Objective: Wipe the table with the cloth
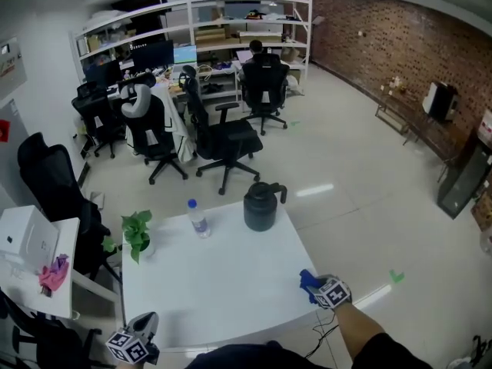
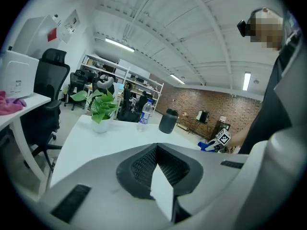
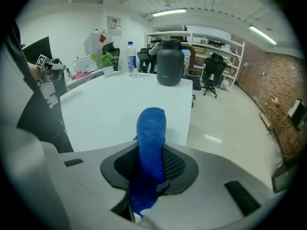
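A blue cloth (image 3: 151, 128) stands folded between the jaws of my right gripper (image 3: 151, 153), which is shut on it. In the head view this gripper (image 1: 319, 289) and the cloth (image 1: 309, 281) are at the near right corner of the white table (image 1: 223, 283). Whether the cloth touches the tabletop I cannot tell. My left gripper (image 1: 141, 337) is at the table's near left corner, low by the edge. Its jaws (image 2: 160, 186) show a narrow gap with nothing between them. From the left gripper view the right gripper (image 2: 219, 139) and the cloth (image 2: 207, 146) appear far across the table.
At the table's far edge stand a dark jug (image 1: 260, 205), a clear water bottle (image 1: 198, 218) and a small potted plant (image 1: 137, 235). A side desk with a white box (image 1: 27, 237) and a pink rag (image 1: 54, 274) is to the left. Office chairs (image 1: 223, 137) stand beyond.
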`<state>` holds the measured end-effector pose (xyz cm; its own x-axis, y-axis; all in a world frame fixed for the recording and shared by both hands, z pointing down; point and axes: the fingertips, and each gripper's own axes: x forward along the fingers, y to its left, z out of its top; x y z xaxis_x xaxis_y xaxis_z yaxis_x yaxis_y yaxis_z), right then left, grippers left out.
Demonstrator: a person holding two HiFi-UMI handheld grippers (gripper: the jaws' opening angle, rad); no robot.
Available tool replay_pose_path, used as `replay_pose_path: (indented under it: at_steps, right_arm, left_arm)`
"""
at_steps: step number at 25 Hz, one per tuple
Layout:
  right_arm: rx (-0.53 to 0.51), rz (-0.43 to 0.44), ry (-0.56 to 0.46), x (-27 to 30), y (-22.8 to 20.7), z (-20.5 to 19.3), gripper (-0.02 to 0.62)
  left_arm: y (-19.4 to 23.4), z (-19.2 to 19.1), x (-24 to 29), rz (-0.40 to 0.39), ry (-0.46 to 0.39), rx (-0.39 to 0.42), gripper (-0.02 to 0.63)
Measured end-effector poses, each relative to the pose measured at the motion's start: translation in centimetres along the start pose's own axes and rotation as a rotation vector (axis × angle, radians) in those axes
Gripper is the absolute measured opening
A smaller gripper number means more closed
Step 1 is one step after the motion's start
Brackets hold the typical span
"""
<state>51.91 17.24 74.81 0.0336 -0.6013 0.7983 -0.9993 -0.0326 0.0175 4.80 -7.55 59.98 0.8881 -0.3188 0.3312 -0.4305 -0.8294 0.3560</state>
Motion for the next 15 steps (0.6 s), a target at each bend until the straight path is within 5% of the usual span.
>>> replay_pose_path:
  at_steps: [9,13,15]
  right_arm:
    - [-0.002,0.024,0.017,1.5,0.6,-1.6,0.137]
    - [-0.004,0.047,-0.004,0.6,1.0,-0.2,0.264]
    - [0.018,0.039,-0.067,-0.7,0.6,2.2,0.264]
  left_arm:
    - [0.0,0.3,-1.8,0.033,0.02,0.006,0.0]
    - [1.0,0.6,-2.7,0.04,-0.004,0.002,0.0]
    - [1.6,1.1,-3.0,0.043,-0.025,0.003,0.0]
